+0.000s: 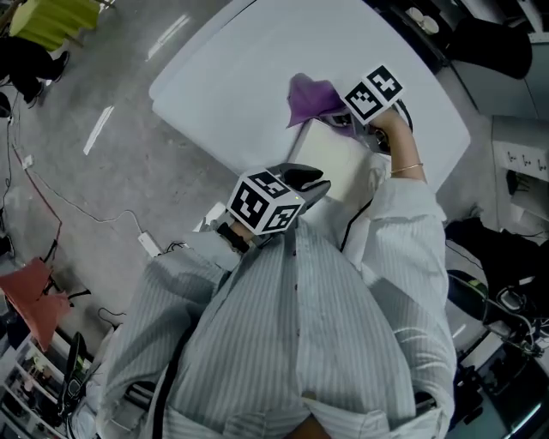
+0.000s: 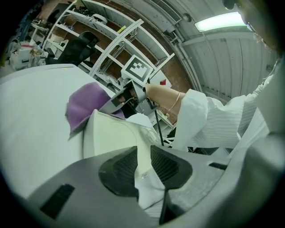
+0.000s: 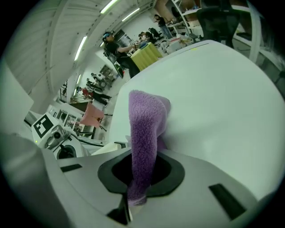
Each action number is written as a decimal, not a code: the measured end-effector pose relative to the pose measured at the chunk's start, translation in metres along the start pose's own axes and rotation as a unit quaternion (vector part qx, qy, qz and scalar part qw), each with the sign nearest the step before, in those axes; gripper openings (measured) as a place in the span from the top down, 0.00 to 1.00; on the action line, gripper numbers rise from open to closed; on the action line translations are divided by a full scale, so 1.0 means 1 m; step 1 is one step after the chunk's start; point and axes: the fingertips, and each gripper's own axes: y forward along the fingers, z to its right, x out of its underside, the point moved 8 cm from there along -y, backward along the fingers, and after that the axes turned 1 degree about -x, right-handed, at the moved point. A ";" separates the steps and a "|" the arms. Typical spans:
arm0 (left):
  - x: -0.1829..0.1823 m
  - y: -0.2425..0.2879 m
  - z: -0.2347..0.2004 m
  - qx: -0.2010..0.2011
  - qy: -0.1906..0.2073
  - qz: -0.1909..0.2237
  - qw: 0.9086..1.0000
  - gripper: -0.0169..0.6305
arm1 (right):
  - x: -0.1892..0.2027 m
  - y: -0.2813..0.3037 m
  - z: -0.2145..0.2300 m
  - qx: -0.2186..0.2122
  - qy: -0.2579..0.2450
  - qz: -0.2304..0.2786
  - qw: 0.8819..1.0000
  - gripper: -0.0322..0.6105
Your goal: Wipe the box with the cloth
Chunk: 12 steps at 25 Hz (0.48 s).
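A pale cream box (image 1: 330, 159) lies on the white table (image 1: 232, 60), close to my body. My left gripper (image 1: 309, 182) is at the box's near edge; in the left gripper view its jaws (image 2: 143, 162) are shut on a thin edge of the box (image 2: 109, 133). My right gripper (image 1: 356, 120) is at the box's far side and holds a purple cloth (image 1: 313, 96) that drapes onto the table beyond the box. In the right gripper view the cloth (image 3: 144, 129) hangs as a thick strip pinched in the gripper (image 3: 142, 171). From the left gripper, the cloth (image 2: 84, 104) rises behind the box.
The table's left edge (image 1: 184, 116) drops to a grey floor with cables (image 1: 77, 206), a red stand (image 1: 34, 296) and a yellow-green object (image 1: 51, 21). Dark equipment and a white unit (image 1: 519, 154) stand to the right. White shelving (image 2: 111, 49) rises beyond the table.
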 end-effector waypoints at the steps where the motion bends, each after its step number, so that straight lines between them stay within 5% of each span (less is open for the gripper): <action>1: -0.005 0.005 -0.001 0.003 0.002 0.000 1.000 0.83 | 0.005 -0.005 0.006 0.002 0.007 0.012 1.000 0.89; 7: -0.045 0.045 0.011 0.020 0.016 0.010 1.000 0.83 | 0.039 -0.067 0.035 0.023 0.029 0.135 0.990 0.89; 12: -0.083 0.062 0.022 0.026 0.042 0.028 0.998 0.83 | 0.063 -0.134 0.029 0.052 0.021 0.266 0.962 0.89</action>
